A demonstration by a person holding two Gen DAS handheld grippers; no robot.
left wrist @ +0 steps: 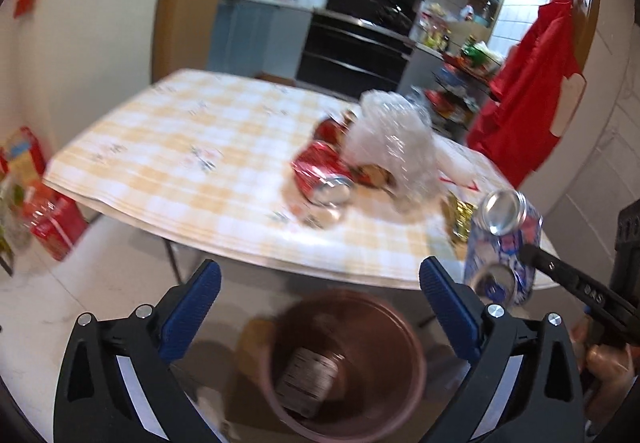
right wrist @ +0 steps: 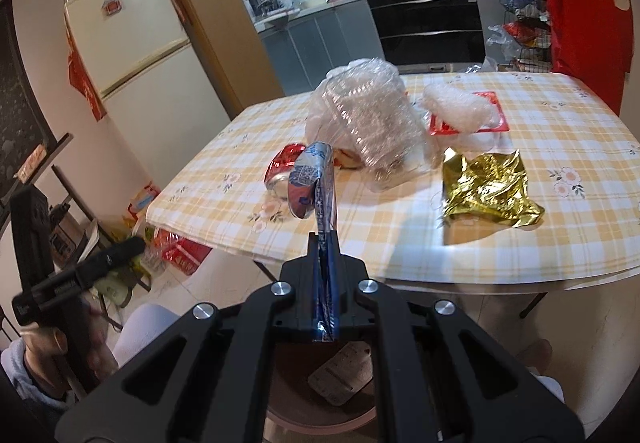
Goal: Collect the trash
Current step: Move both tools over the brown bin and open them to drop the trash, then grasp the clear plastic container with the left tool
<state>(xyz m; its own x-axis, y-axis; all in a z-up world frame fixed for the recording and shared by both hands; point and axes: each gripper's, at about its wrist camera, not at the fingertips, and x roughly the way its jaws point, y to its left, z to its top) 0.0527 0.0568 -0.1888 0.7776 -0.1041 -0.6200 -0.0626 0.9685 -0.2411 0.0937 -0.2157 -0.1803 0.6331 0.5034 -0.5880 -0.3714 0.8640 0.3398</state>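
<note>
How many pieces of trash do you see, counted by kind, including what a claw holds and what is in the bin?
Crushed red cans: 1
Crushed blue-and-white cans: 1
Clear plastic wrappings: 2
Gold foil wrappers: 1
Flat labelled pieces in brown bin: 1
Total: 6

On the table (right wrist: 520,243) lie two crushed red cans (left wrist: 324,179), though blur makes the second hard to confirm, one clear plastic bag (right wrist: 368,115), one bubble-wrap wad (right wrist: 456,107), and one gold foil wrapper (right wrist: 488,187). One flattened blue can (right wrist: 320,179) is off the table, and one brown bin (left wrist: 344,363) holds one item.
</note>
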